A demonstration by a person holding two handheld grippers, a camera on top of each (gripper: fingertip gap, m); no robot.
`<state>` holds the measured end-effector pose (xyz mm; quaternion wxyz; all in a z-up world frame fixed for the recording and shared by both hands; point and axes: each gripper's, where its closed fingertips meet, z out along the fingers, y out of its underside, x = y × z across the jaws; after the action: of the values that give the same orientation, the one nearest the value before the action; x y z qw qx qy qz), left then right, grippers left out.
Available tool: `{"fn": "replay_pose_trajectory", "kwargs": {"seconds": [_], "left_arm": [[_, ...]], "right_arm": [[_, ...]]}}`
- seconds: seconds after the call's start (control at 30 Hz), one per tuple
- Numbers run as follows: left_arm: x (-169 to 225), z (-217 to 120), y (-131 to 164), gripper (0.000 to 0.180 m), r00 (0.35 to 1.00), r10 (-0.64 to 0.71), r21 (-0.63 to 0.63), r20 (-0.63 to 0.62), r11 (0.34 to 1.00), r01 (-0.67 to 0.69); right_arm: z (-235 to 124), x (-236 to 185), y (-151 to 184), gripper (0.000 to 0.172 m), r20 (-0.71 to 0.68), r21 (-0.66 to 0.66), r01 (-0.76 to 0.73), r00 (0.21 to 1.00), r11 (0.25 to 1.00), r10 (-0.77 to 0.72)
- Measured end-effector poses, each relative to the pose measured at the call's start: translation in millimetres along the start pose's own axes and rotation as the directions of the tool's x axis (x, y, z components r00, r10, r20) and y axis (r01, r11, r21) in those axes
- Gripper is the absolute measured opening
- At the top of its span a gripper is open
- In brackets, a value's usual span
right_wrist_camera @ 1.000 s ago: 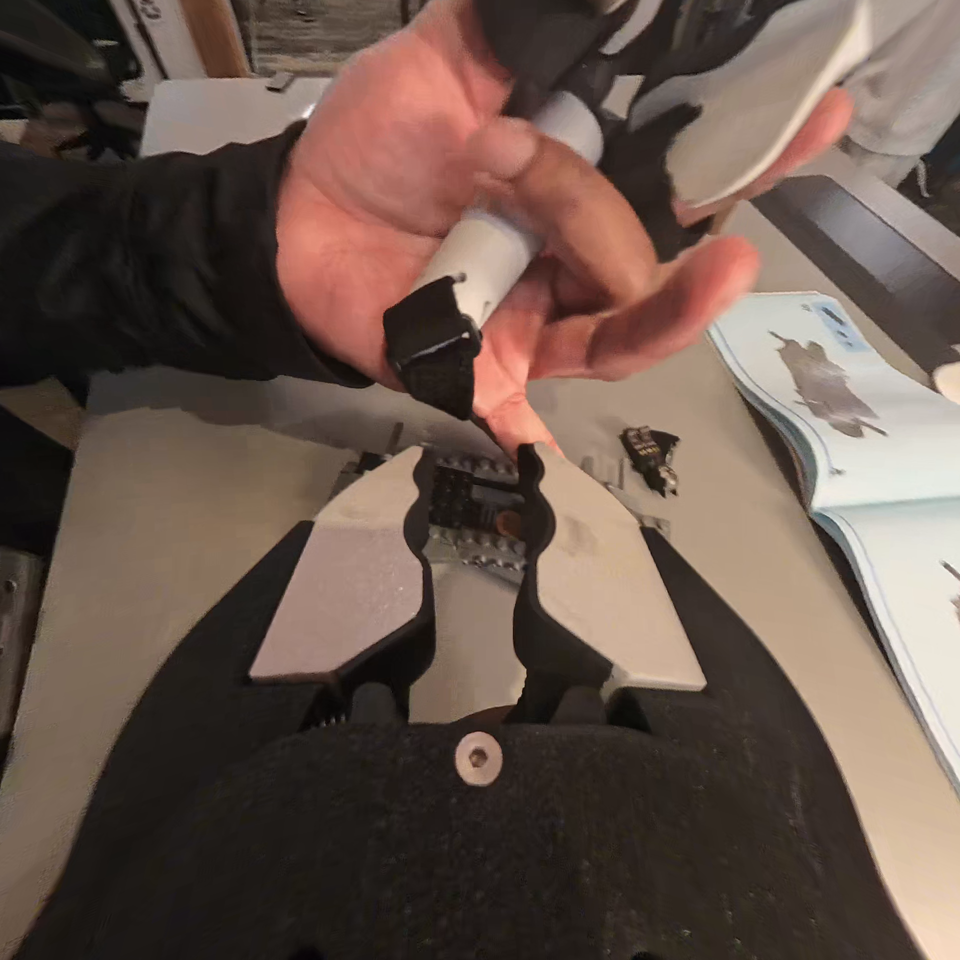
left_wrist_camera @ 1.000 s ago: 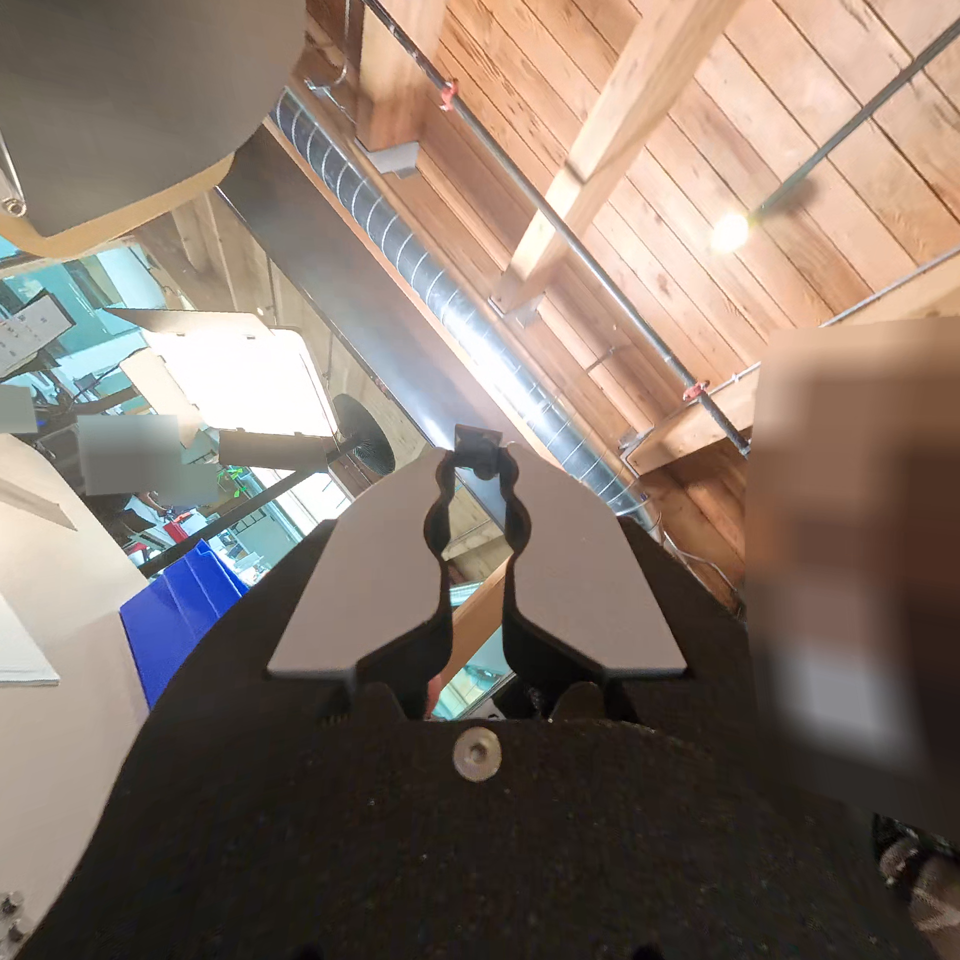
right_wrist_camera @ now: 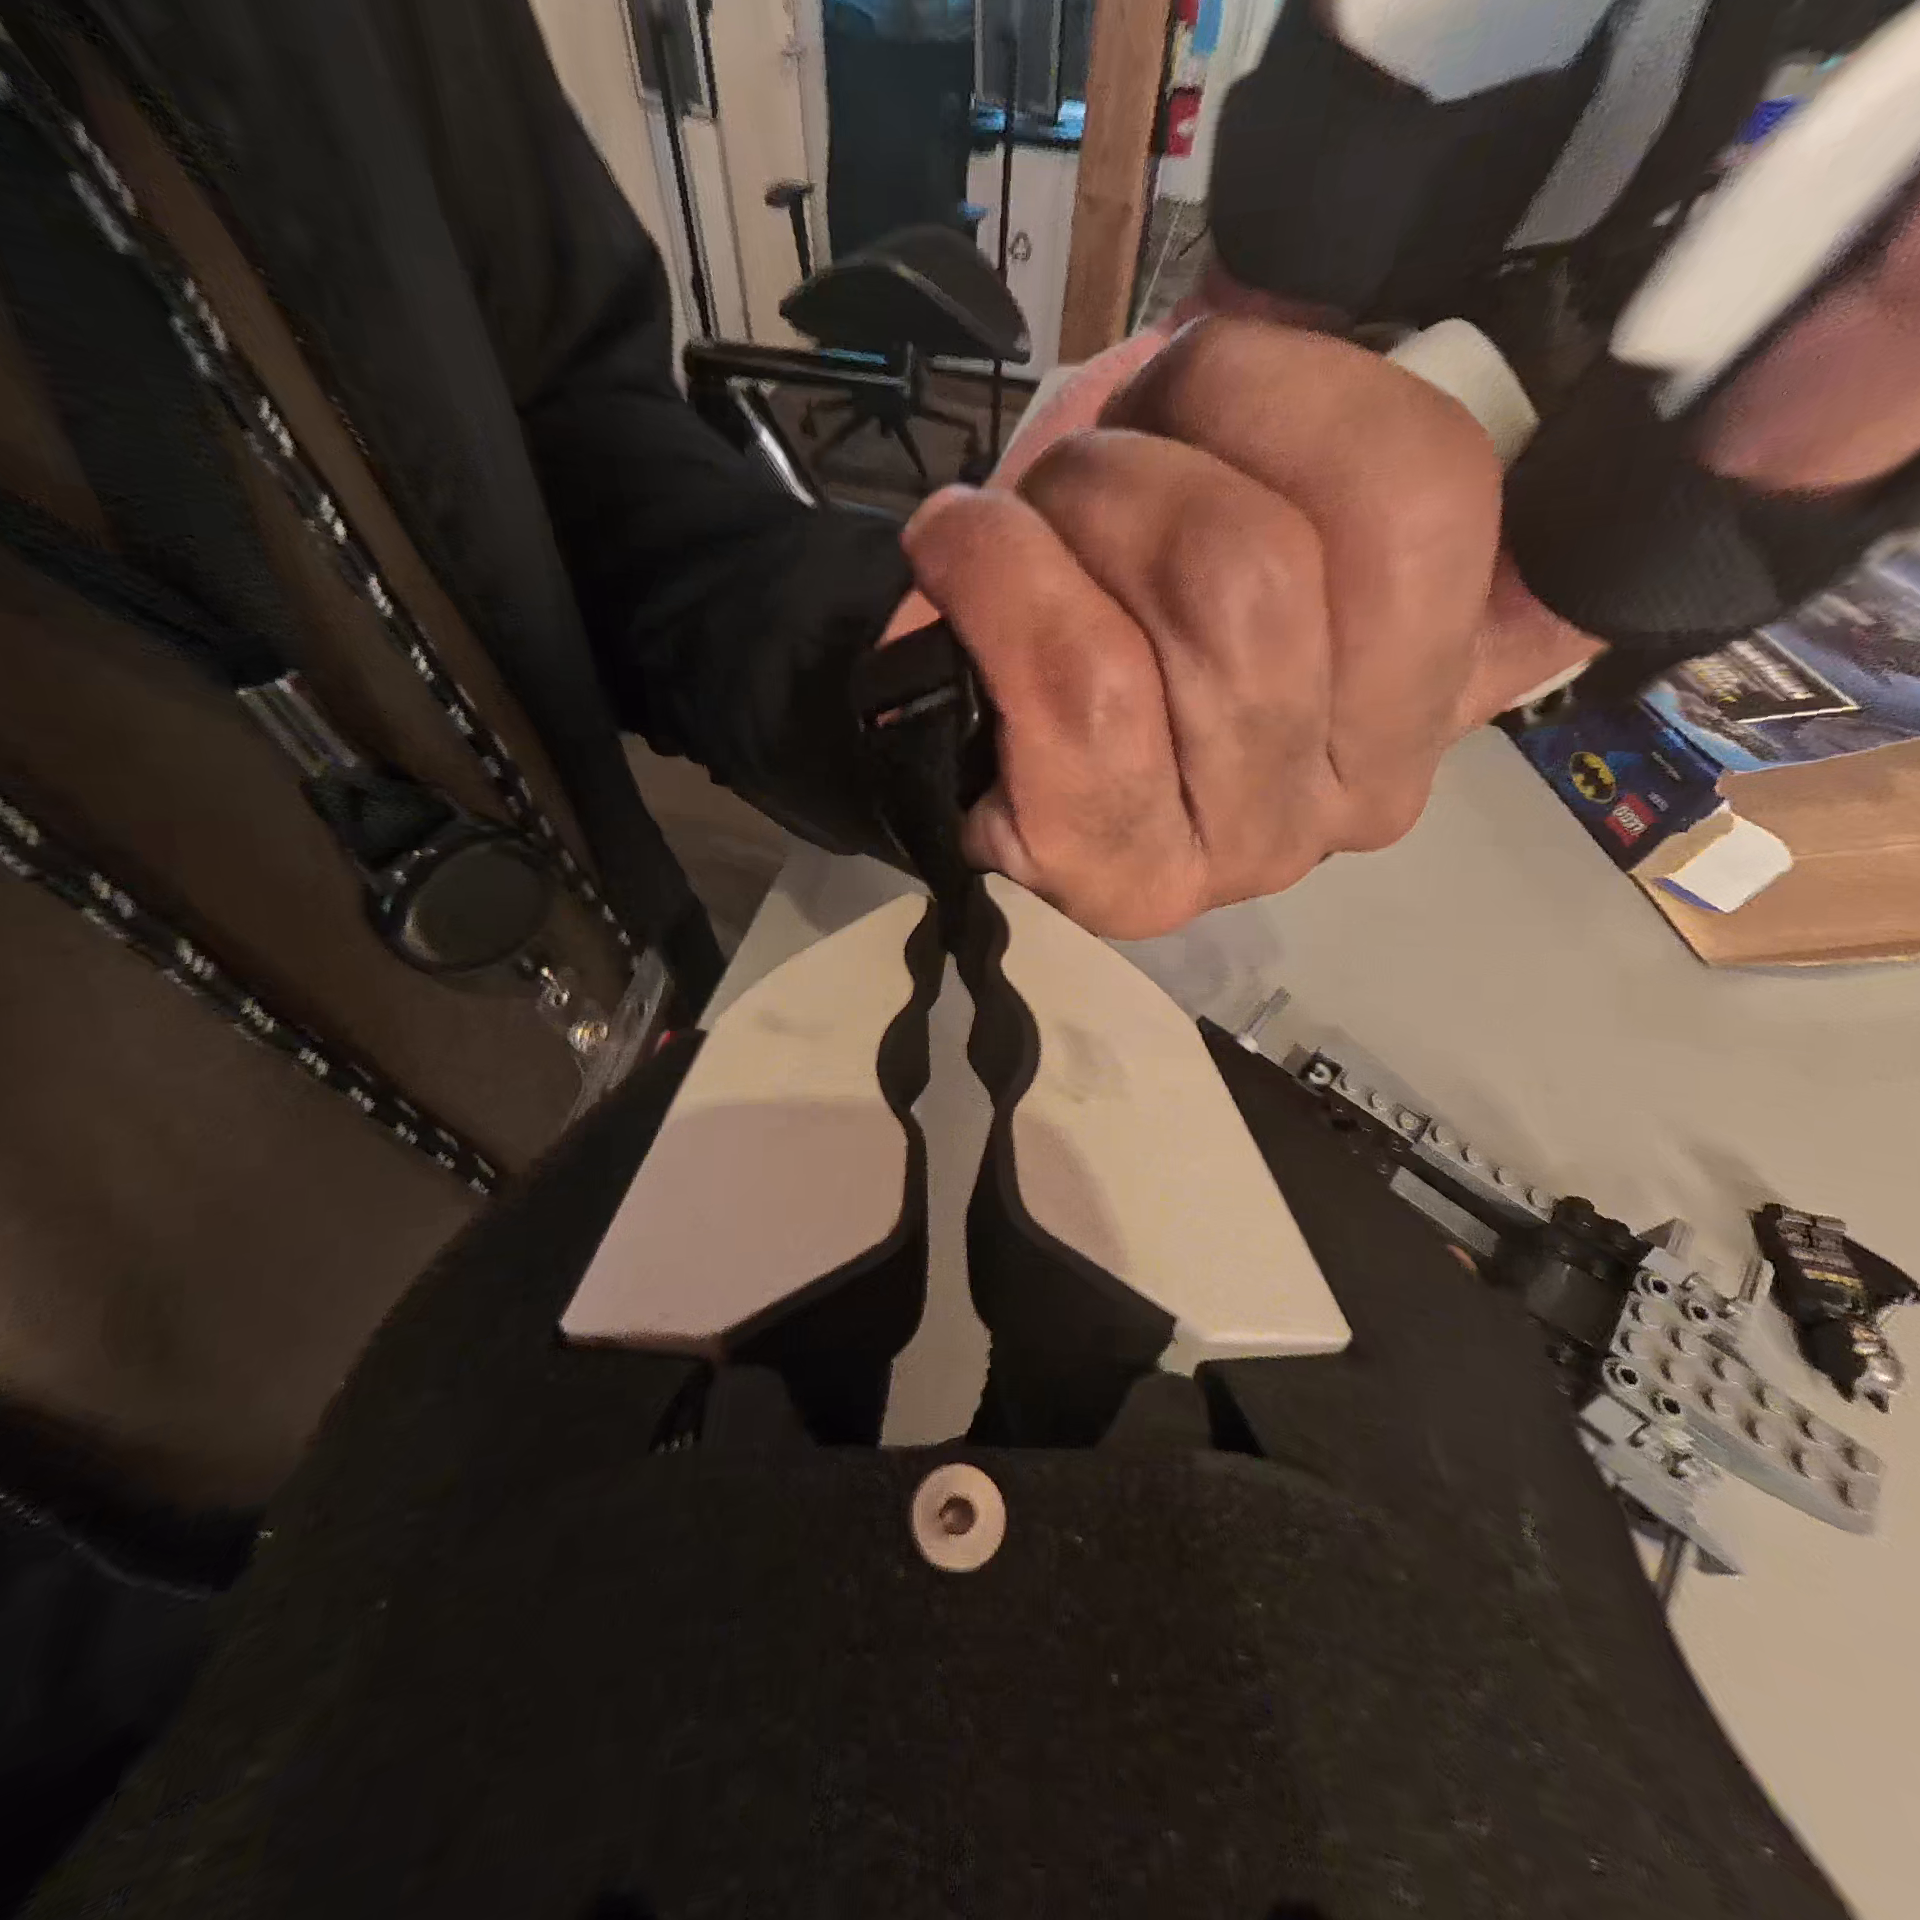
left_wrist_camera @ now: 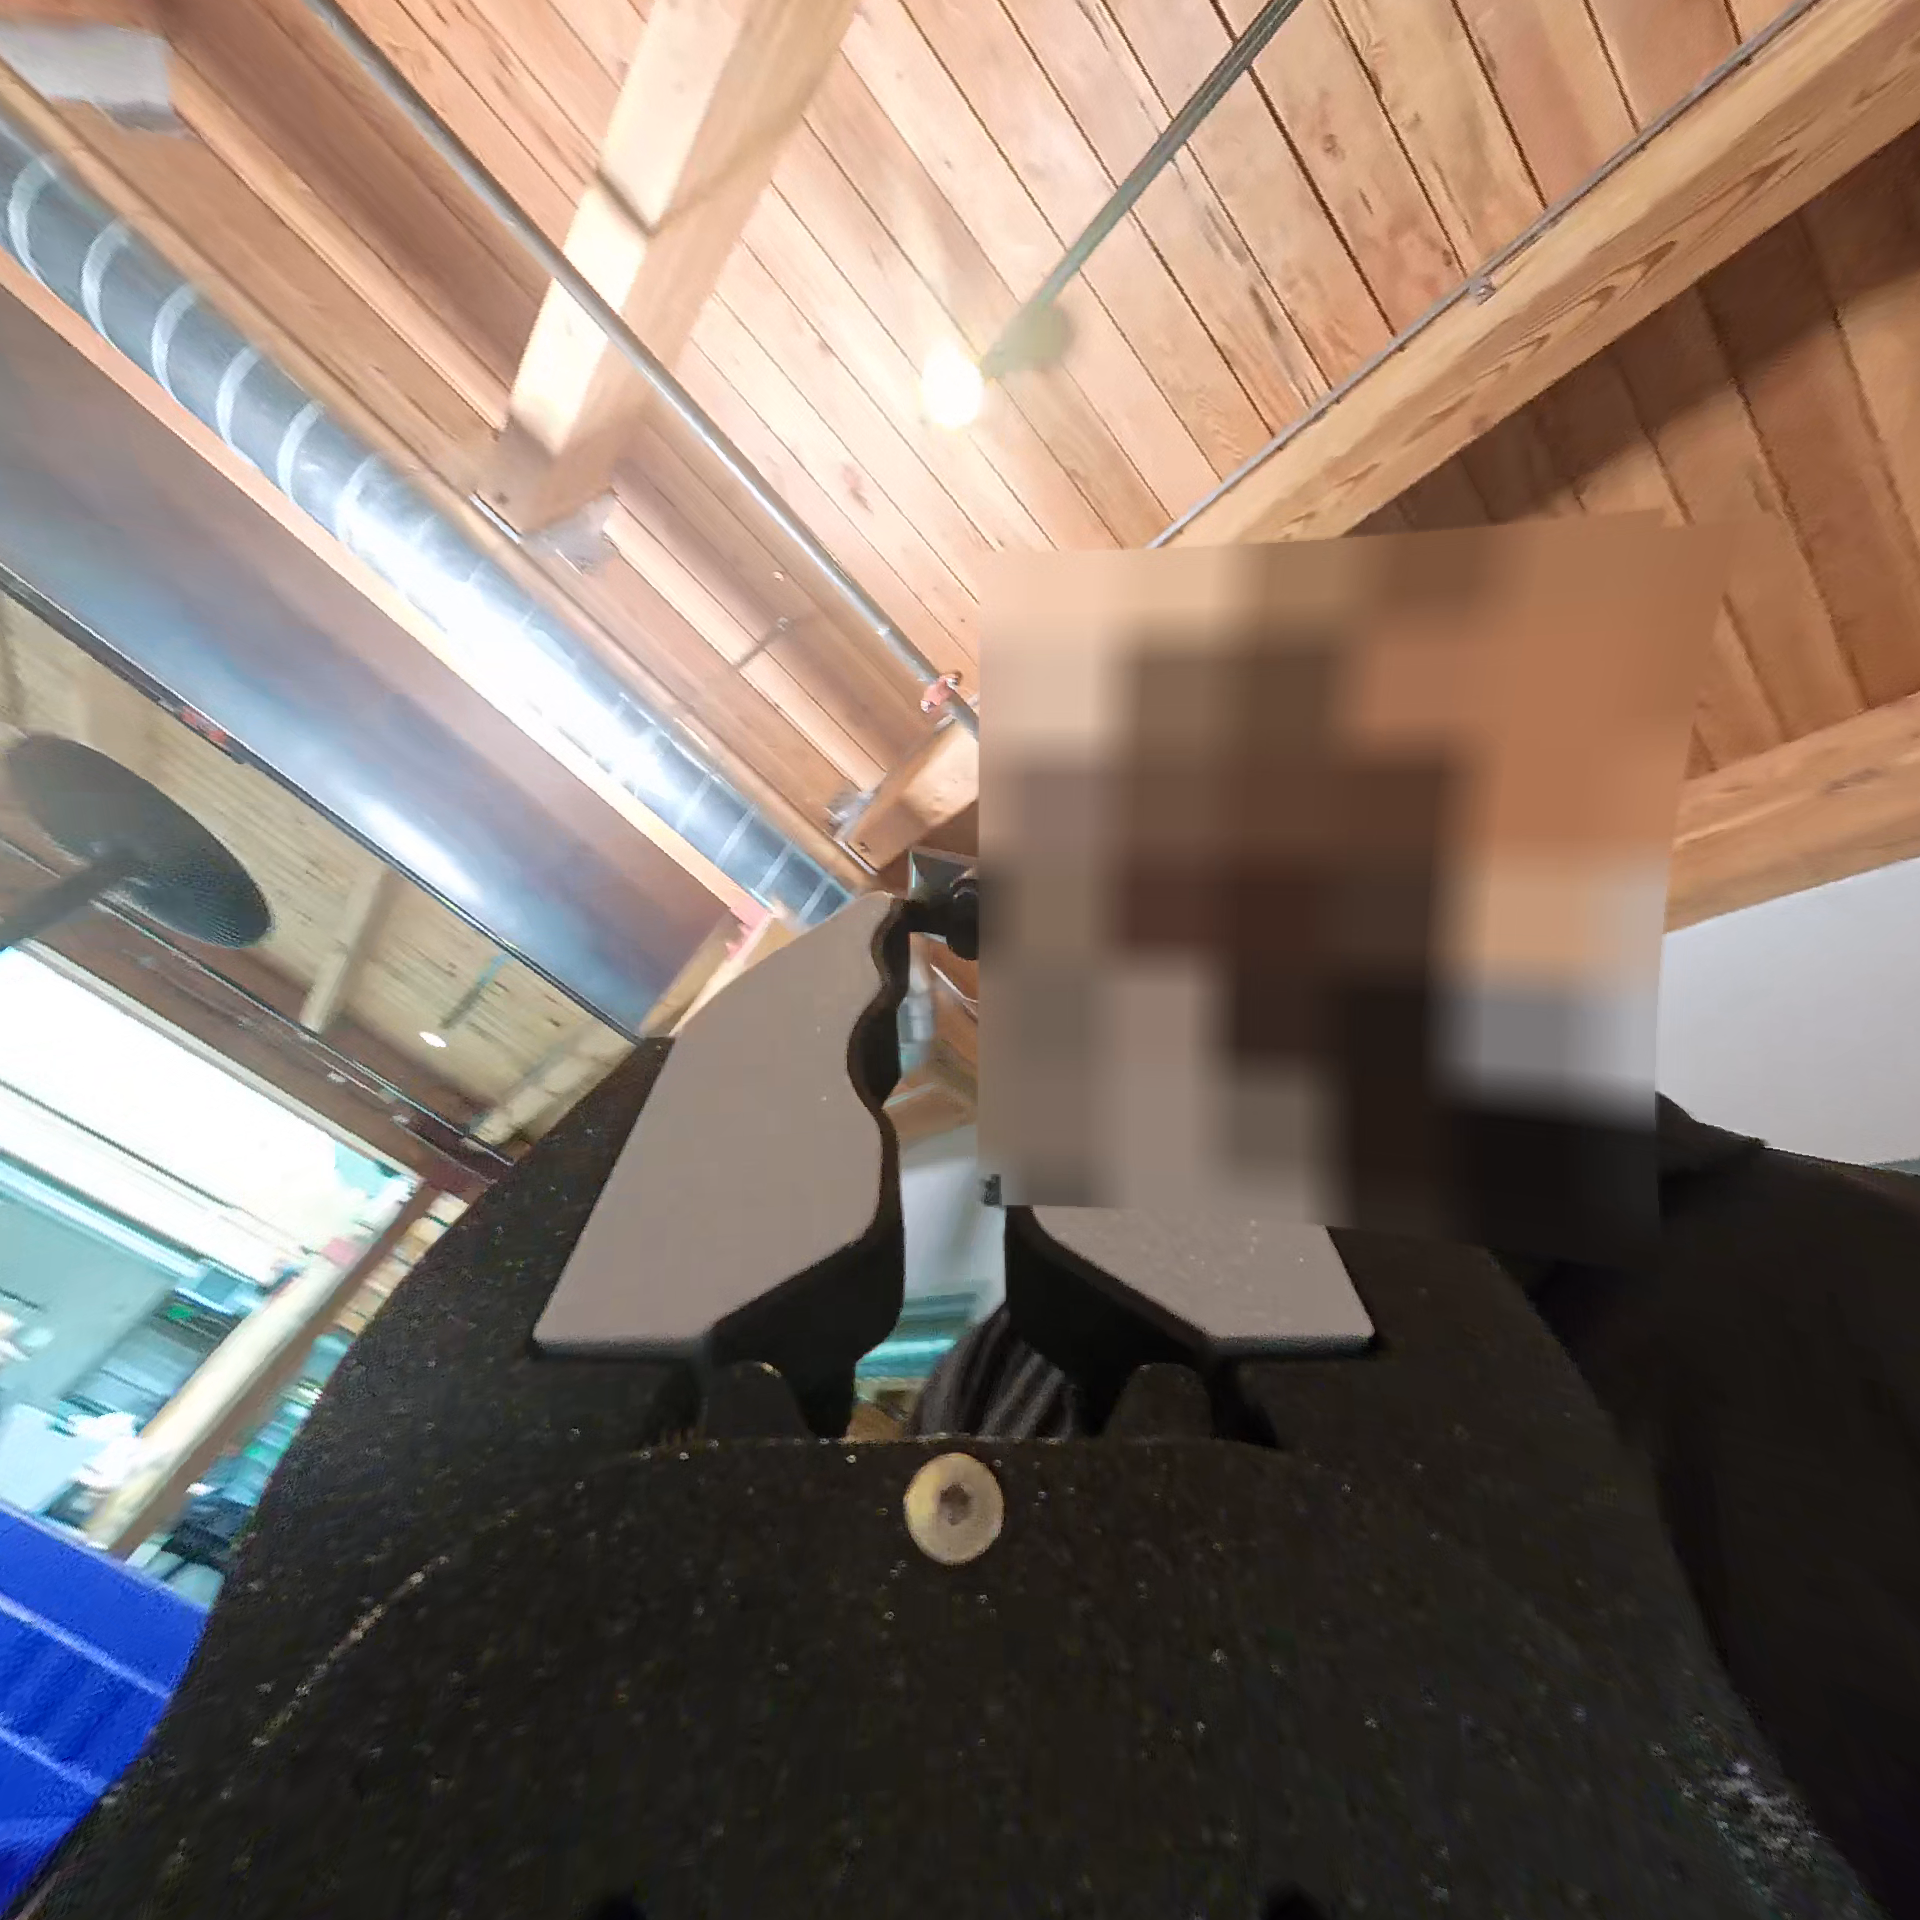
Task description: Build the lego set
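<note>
I'm seeing my right gripper point(right_wrist_camera: 951, 920) pinching a black strap point(right_wrist_camera: 925, 769) at twelve o'clock; my left gripper point(left_wrist_camera: 940, 914) is gripping a small black piece point(left_wrist_camera: 951, 914).

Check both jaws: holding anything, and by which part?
Right jaws pinch a black strap by its loose end, below the hand. Left jaws: small black piece at the tips; one finger hidden, grip unconfirmed.
</note>
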<state>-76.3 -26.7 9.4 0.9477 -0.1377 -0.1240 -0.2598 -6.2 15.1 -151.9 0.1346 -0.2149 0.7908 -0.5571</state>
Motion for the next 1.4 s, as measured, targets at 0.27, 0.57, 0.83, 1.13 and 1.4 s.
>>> {"fn": "replay_pose_trajectory", "kwargs": {"seconds": [0.27,0.57,0.83,1.13,1.4], "left_arm": [[-25.1,-32.6,-48.6,0.016,0.795,0.380,-0.068,0.474,0.915,-0.397],[-77.7,-117.2,-76.2,0.017,0.208,0.737,-0.659,0.643,0.671,-0.341],[-86.2,-136.5,-91.3,0.017,0.190,0.714,-0.655,0.674,0.696,-0.293],[-85.3,-131.8,-73.8,0.017,0.154,0.799,-0.780,0.581,0.600,-0.175],[-102.1,-117.1,-11.2,0.016,0.257,0.833,-0.857,0.491,0.515,-0.033]], "right_arm": [[-20.8,45.7,43.0,0.013,-0.414,-0.169,-0.181,0.905,0.969,0.097],[0.1,62.9,98.6,0.015,-0.566,-0.401,-0.400,0.816,0.824,0.121],[31.1,85.6,94.3,0.015,-0.630,-0.335,-0.465,0.757,0.819,0.172],[-54.8,83.3,93.8,0.017,-0.767,-0.160,-0.533,0.597,0.831,0.236],[-147.1,99.3,158.2,0.030,-0.848,-0.034,-0.666,0.414,0.745,0.332]]}}
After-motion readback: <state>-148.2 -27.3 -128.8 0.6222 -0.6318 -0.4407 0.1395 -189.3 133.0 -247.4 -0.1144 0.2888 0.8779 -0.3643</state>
